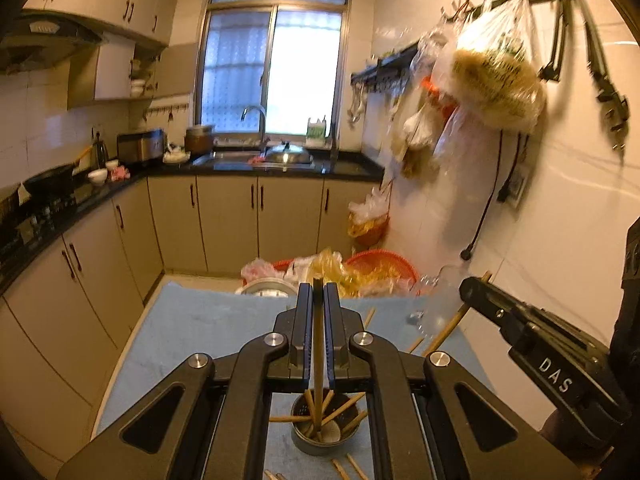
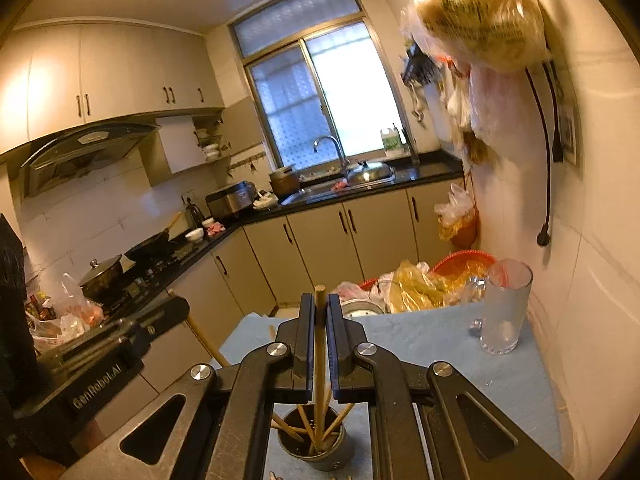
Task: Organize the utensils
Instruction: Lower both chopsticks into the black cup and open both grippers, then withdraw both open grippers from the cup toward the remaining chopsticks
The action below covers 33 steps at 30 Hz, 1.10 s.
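With each claw clamped on a single wooden chopstick, most likely to go wrong: a miss at the holder. Left gripper [image 1: 318,292] pinched tight on a chopstick [image 1: 318,344] running between the pads, lower end apparently down among the sticks already in the metal chopstick holder [image 1: 320,436] at 6 o'clock in the left wrist view. Right gripper [image 2: 319,300] likewise pressed shut on its own chopstick [image 2: 319,360], above the same holder [image 2: 316,446] at 6 o'clock.

Risks, as judged:
- Crowded cup, sticks splayed; a new stick could catch on one and lever it out.
- Both grippers near one cup, so a clash.
- Light holder on blue cloth [image 1: 192,328], easily tipped by a sideways push.
- Drinking glass [image 2: 505,308] at 3 o'clock, exposed to a wide swing.
- Loose chopsticks [image 1: 348,468] on the cloth by the holder, prone to rolling if nudged.
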{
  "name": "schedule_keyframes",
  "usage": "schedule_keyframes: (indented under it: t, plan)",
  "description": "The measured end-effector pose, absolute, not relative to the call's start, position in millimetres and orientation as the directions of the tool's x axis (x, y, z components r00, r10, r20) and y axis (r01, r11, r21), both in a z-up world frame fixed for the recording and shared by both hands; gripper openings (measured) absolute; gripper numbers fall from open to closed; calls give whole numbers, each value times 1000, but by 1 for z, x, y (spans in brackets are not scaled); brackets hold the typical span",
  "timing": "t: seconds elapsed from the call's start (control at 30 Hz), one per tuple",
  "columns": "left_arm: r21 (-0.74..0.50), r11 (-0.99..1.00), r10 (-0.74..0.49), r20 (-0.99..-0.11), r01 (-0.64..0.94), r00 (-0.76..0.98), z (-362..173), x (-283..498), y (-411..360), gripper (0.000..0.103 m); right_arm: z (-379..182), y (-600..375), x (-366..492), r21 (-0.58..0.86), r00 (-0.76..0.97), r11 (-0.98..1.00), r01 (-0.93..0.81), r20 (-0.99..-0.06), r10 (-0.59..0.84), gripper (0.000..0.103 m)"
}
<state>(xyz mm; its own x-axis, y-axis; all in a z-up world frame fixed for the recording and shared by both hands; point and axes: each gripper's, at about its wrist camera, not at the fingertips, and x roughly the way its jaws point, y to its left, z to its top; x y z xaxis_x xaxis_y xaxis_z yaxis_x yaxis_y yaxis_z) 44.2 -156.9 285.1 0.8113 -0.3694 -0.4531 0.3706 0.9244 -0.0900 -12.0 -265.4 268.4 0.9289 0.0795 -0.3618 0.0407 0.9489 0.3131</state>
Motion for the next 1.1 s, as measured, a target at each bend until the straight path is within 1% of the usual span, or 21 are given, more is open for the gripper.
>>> schedule_keyframes:
  t: [0.1, 0.27, 0.33, 0.37, 0.4, 0.43, 0.47, 0.5, 0.63, 0.7, 0.73, 0.83, 0.87, 0.9, 1.0, 1.1]
  plan:
    - [-88, 929, -356, -488, 360, 797, 269, 55, -160, 5, 252, -268, 0, 319, 915, 946, 53, -395, 82, 6]
    - [-80, 933, -340, -512, 351, 789, 257, 58, -162, 5, 231, -270, 8, 322, 897, 946, 43, -430, 105, 7]
    - [-85, 936, -336, -510, 342, 792, 256, 55, -160, 7, 224, -266, 10, 312, 885, 950, 17, -446, 131, 7]
    - [-88, 936, -336, -510, 341, 791, 256, 54, -159, 13, 222, -266, 10, 310, 883, 951, 13, -449, 135, 8]
    - [-94, 935, -339, -513, 341, 788, 257, 51, -158, 23, 220, -266, 9, 308, 880, 952, 4, -453, 143, 17]
    - [-101, 936, -338, -515, 336, 788, 259, 48, -155, 29, 219, -266, 7, 303, 879, 953, -2, -454, 146, 23]
    - [-104, 940, -332, -510, 326, 794, 261, 44, -152, 36, 219, -268, 4, 298, 882, 954, -4, -449, 144, 36]
    - [-105, 942, -328, -502, 320, 800, 262, 38, -150, 37, 219, -269, 0, 294, 886, 956, -5, -441, 140, 41]
    - [-91, 949, -308, -477, 303, 823, 273, 2, -138, 42, 227, -281, -26, 271, 898, 962, -22, -418, 138, 43]
    - [-86, 952, -299, -456, 293, 838, 279, -21, -131, 46, 229, -291, -43, 276, 900, 961, -19, -414, 137, 52]
    - [-83, 954, -294, -445, 288, 846, 281, -31, -128, 47, 229, -296, -51, 283, 899, 959, -21, -415, 142, 53]
    - [-58, 964, -260, -388, 258, 884, 284, -71, -115, 55, 228, -306, -74, 285, 892, 958, -23, -426, 148, 55]
    - [-48, 969, -243, -371, 242, 896, 282, -84, -111, 60, 227, -308, -81, 279, 890, 960, -20, -433, 144, 56]
    - [-39, 974, -224, -357, 225, 907, 280, -96, -106, 62, 226, -308, -87, 273, 887, 962, -18, -439, 141, 57]
    - [-26, 983, -181, -344, 183, 922, 267, -125, -91, 64, 220, -306, -109, 248, 877, 969, -18, -461, 134, 61]
    - [-63, 989, -151, -361, 137, 921, 247, -144, -71, 64, 213, -299, -126, 241, 868, 970, -17, -478, 134, 63]
